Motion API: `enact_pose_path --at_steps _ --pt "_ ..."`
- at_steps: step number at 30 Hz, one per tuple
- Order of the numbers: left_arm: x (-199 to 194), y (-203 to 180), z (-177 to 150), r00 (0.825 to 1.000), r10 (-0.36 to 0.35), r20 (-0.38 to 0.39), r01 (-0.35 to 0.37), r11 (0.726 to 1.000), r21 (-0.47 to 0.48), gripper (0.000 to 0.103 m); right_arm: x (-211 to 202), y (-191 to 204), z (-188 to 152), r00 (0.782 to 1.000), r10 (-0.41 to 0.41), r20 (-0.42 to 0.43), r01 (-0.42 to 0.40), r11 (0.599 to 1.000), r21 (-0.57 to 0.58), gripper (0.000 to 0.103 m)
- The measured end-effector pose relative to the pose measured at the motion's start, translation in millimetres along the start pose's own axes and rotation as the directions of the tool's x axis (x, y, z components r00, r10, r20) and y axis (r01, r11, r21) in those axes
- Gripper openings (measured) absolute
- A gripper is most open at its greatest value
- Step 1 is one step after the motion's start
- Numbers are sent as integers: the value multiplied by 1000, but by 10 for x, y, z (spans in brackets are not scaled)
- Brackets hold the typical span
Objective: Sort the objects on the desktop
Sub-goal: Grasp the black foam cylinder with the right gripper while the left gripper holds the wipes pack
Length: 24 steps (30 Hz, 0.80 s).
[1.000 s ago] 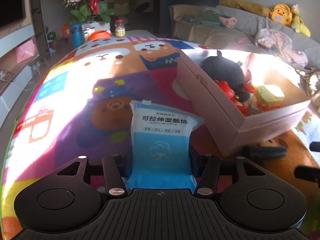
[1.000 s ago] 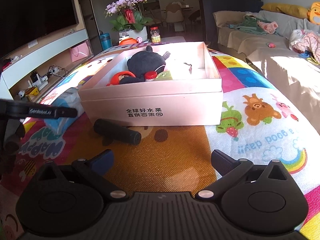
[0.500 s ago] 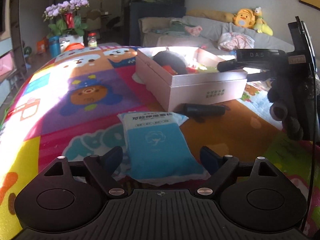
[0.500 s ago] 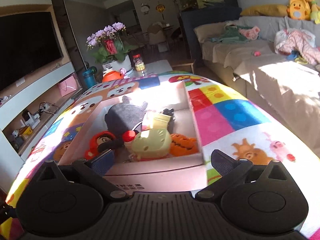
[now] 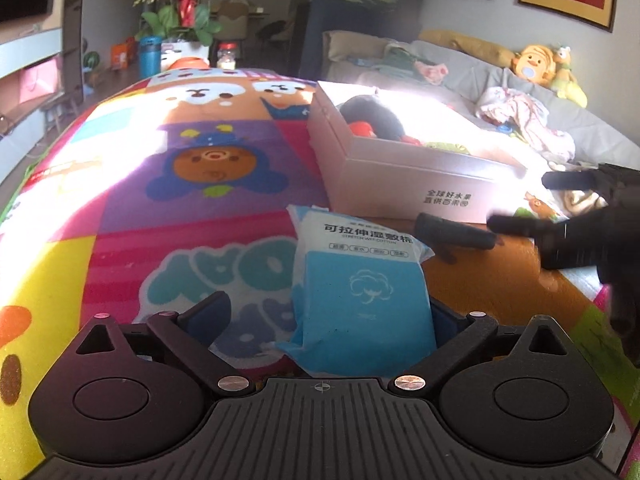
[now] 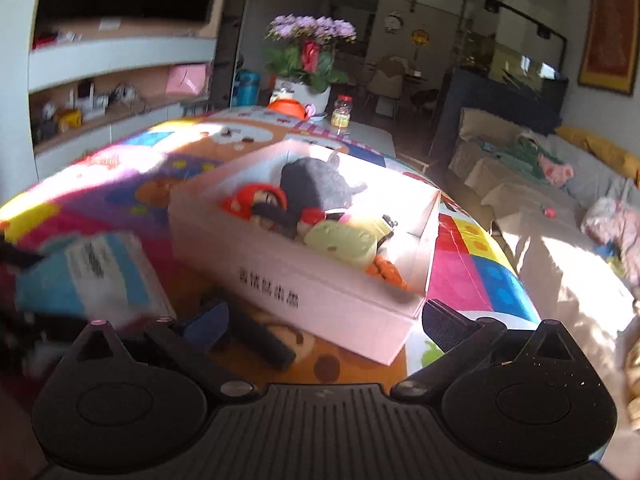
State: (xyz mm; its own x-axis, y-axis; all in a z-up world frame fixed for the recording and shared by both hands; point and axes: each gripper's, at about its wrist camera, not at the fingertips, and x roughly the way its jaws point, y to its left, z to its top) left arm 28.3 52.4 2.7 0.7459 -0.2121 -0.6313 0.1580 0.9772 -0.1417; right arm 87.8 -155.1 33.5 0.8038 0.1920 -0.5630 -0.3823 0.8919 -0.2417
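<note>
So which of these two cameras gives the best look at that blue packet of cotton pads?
The left wrist view. The blue packet lies sharp and close between the open left gripper fingers, printing readable. The right wrist view catches the packet only at its left edge, smeared by motion blur, its printing unreadable.

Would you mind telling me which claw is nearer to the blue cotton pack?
Left. The left claw is open around the blue cotton pack's near end. The right claw is open above the black cylinder, with the pack off to its left.
</note>
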Motion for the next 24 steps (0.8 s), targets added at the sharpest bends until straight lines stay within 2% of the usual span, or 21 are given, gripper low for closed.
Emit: enact_pose_path --at_steps 2,4,7,8,9,11,13,18,20,23,24 --pt "10 -30 -4 1000 16 -3 -16 1000 17 102 29 95 -96 999 -16 -35 14 997 -72 94" --pt "15 -40 -8 1000 22 -4 -22 999 23 102 107 77 -112 997 -51 -61 48 997 -54 93" --pt "11 -36 -15 1000 25 -2 -25 1000 18 102 248 -6 -79 974 -211 -85 214 977 19 93" --pt "10 -39 -17 1000 26 -2 -26 1000 18 102 250 -23 -68 968 -233 -90 238 970 43 93" --pt "13 -41 -16 1000 26 -1 -26 1000 17 102 220 -47 -50 975 -206 -88 213 974 79 93" --pt "13 -41 -17 1000 25 -1 -25 1000 17 102 136 -37 -41 994 -87 -73 97 983 154 99" --pt "12 -39 -18 1000 24 -1 -24 1000 16 102 128 28 -10 997 -24 -70 38 978 206 100" --pt "0 -39 -25 1000 27 4 -27 1000 10 102 401 142 120 992 46 -121 1 932 362 101" --pt "-1 -31 -25 1000 24 5 -24 1000 5 102 532 200 158 989 46 -141 10 927 376 100" --pt "-4 -24 -25 1000 19 8 -19 1000 -1 102 659 274 170 985 11 -171 52 932 358 84" --pt "-1 -24 -24 1000 20 8 -20 1000 -2 102 637 284 167 987 0 -163 58 935 349 76"
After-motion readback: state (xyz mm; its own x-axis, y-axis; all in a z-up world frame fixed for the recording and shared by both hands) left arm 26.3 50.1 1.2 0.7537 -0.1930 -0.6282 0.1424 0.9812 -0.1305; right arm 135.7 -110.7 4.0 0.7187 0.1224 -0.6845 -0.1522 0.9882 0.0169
